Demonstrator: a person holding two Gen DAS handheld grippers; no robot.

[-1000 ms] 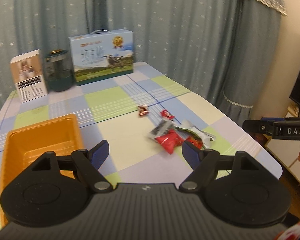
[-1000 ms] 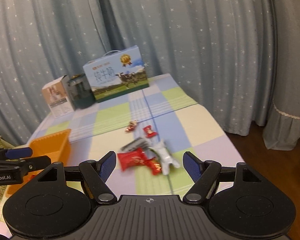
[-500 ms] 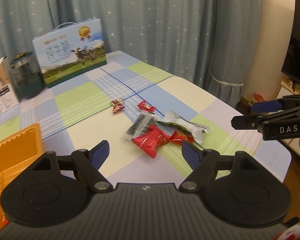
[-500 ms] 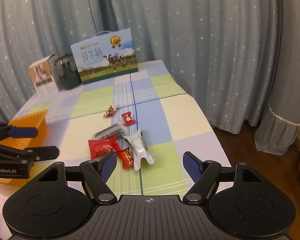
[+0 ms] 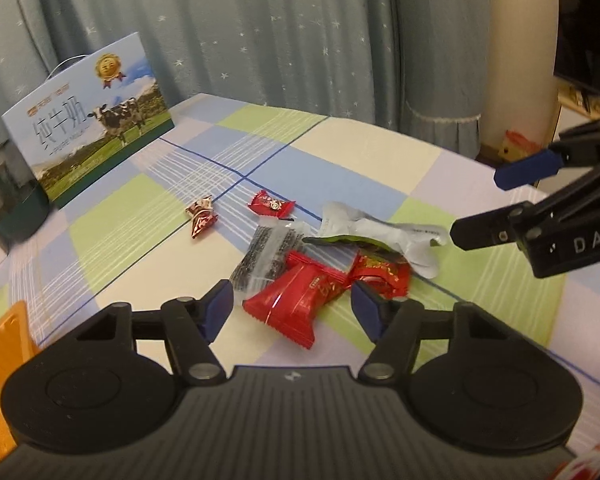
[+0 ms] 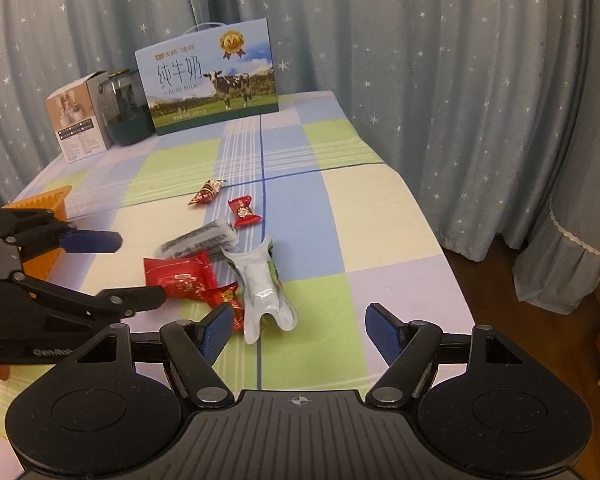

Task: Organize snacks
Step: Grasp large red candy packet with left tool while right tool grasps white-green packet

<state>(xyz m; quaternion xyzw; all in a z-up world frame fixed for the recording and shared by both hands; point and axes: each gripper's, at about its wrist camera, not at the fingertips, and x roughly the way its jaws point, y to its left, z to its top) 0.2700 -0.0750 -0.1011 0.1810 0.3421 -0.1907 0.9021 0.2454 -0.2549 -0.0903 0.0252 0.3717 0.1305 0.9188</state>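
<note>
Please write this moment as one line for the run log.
left tool: closing, over large red packet, not gripping | right tool: open, empty, near white pouch | orange tray: no snack seen inside

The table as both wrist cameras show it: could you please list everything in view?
large red snack packet: one, red, between the left jaws.
small red packet: one, red, beside the large one.
silver pouch: one, silver-white, right of the red packets.
clear packet of dark snack: one, behind the red packets.
red candy: one, mid-table.
foil candy: one, red-gold, left of the red candy.
orange tray: one, table's left edge.
milk box: one, blue, far end.
dark green jar: one, left of the milk box.
white carton: one, left of the jar.
checked tablecloth: one, pastel.
starred curtain: blue-grey, behind.
left gripper: jaws closing, not yet touching.
right gripper: jaws open, nothing held.
</note>
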